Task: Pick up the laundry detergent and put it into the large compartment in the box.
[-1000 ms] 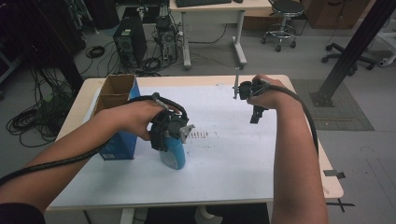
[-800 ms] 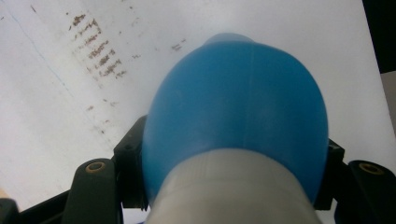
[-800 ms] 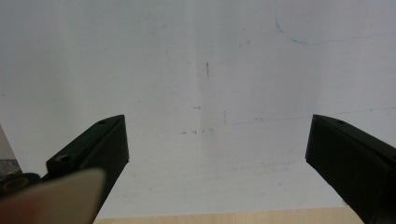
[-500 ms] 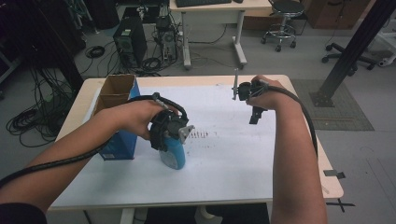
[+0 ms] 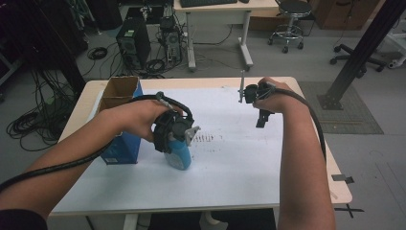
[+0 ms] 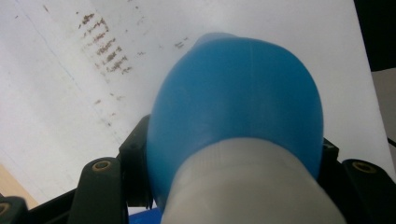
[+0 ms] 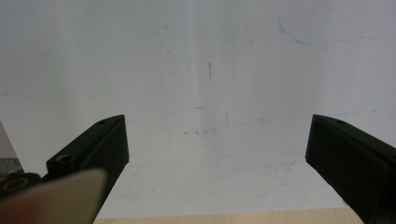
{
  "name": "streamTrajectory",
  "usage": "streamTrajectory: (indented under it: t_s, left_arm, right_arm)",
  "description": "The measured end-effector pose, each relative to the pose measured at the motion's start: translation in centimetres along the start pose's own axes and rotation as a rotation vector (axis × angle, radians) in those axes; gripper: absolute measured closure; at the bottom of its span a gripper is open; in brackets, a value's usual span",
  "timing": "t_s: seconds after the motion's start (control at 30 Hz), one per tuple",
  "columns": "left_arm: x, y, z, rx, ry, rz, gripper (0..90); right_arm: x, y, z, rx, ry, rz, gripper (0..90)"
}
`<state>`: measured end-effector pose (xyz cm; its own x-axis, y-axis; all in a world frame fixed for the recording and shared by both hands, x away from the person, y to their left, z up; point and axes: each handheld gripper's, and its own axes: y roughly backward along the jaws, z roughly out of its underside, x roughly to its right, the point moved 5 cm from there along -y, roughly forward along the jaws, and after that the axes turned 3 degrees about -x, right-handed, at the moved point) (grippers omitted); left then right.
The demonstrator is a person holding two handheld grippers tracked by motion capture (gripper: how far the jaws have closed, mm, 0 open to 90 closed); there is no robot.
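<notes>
The left gripper [image 5: 178, 143] points down with its fingers [image 6: 100, 179] just closed around something held, while the right gripper [image 5: 263, 117] hangs farther out, its fingers [image 7: 100, 144] spread wide and empty.

We see the bottle [image 6: 243, 102] as smooth blue plastic with a soft sheen, its lower part white and matt. The jaws beside it look like matt black plastic with small brass-coloured screws. The sheet [image 5: 239, 158] on the table [image 5: 342, 191] reads as matt white paper, smudged with brownish marks; the table's edge looks like pale wood. The box [image 5: 122, 88] seems to be brown cardboard inside, with a glossier blue printed outside.
</notes>
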<state>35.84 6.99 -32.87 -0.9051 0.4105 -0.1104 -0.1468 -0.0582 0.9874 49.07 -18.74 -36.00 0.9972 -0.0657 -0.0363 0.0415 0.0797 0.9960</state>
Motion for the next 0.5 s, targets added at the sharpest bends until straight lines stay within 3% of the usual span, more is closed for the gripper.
streamTrajectory:
  t_s: [0.2,0.3,0.33,0.37,0.5]
  left_arm:
    - [0.1,0.6,0.1,-0.003,0.025,0.018,37.7]
    - [0.1,1.4,0.3,-0.017,0.091,0.044,37.7]
    - [0.1,1.4,0.3,-0.017,0.091,0.044,37.7]
    - [0.2,1.8,0.3,-0.016,0.129,0.059,37.7]
    - [0.2,2.3,0.4,-0.021,0.167,0.069,37.7]
  right_arm:
    - [0.0,0.0,0.0,0.000,0.000,-0.002,6.0]
    - [0.0,0.0,0.0,0.000,0.003,-0.003,6.0]
    - [0.0,0.0,0.0,0.000,0.003,-0.003,6.0]
    - [0.0,0.0,0.0,0.000,0.002,-0.002,6.0]
    - [-0.1,0.0,0.0,-0.001,0.006,-0.004,6.1]
